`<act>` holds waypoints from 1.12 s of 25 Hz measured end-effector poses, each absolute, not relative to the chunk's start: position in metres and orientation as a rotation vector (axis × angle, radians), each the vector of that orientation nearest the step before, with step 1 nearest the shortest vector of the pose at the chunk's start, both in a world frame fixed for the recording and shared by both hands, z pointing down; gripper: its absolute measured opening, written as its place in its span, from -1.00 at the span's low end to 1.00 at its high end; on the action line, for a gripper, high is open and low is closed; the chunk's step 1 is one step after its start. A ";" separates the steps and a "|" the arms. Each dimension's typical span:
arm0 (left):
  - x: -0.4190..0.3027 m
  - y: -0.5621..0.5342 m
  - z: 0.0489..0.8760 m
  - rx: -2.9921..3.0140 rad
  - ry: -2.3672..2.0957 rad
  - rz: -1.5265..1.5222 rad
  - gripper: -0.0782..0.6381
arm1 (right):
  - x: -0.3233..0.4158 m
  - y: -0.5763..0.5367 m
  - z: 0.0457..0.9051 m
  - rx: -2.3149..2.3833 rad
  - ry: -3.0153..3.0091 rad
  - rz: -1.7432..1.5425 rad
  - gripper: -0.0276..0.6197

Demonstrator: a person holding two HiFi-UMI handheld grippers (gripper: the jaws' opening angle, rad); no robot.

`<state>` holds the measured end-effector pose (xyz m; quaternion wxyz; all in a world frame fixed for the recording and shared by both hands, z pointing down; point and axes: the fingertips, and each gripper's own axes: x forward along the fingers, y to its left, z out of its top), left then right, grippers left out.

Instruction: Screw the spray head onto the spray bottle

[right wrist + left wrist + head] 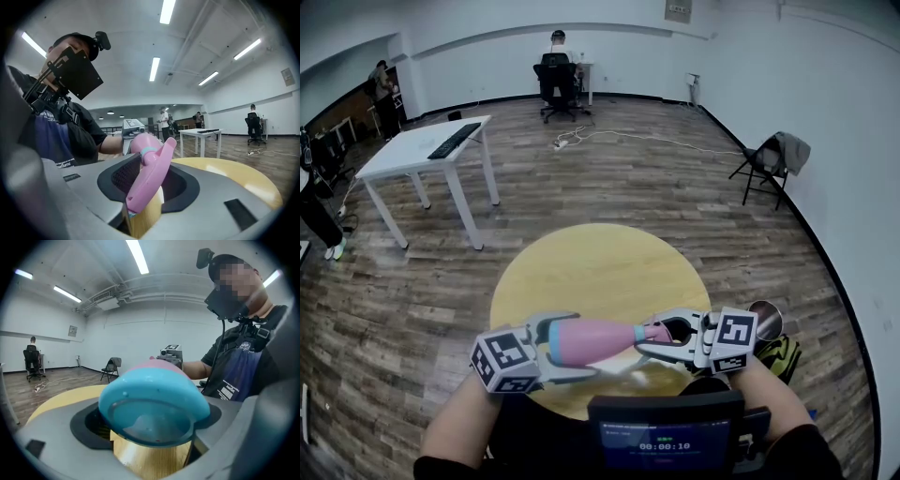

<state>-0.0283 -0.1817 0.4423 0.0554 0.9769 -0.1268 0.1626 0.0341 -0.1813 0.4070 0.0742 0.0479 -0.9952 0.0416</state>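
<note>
Head view: on the person's head, facing forward and steeply down onto the round yellow surface [600,267].
Left gripper view: close along its own jaws, facing the person.
Right gripper view: close, facing the opposite way.
Shared: all 3 show the surface and the spray bottle [591,339].

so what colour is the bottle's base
The bottle base is light blue; the left gripper view shows it best.

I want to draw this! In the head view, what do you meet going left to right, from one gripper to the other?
left gripper → spray bottle → spray head → right gripper
</note>
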 end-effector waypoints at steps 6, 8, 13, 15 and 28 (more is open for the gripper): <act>-0.027 -0.178 0.450 2.961 -0.376 0.577 0.64 | 0.035 -0.176 0.413 0.135 -2.985 -0.082 -0.46; -0.026 -0.181 0.445 3.081 -0.460 0.630 0.65 | 0.037 -0.177 0.413 0.156 -2.998 -0.102 -0.44; -0.044 -0.203 0.419 3.350 -0.850 0.709 0.65 | 0.052 -0.221 0.404 0.315 -3.096 0.421 -0.04; -0.049 -0.205 0.411 3.377 -0.954 0.742 0.65 | 0.060 -0.230 0.397 0.277 -3.147 0.683 0.13; -0.031 -0.199 0.430 3.104 -0.477 0.464 0.65 | 0.032 -0.194 0.386 0.116 -3.108 0.072 -0.47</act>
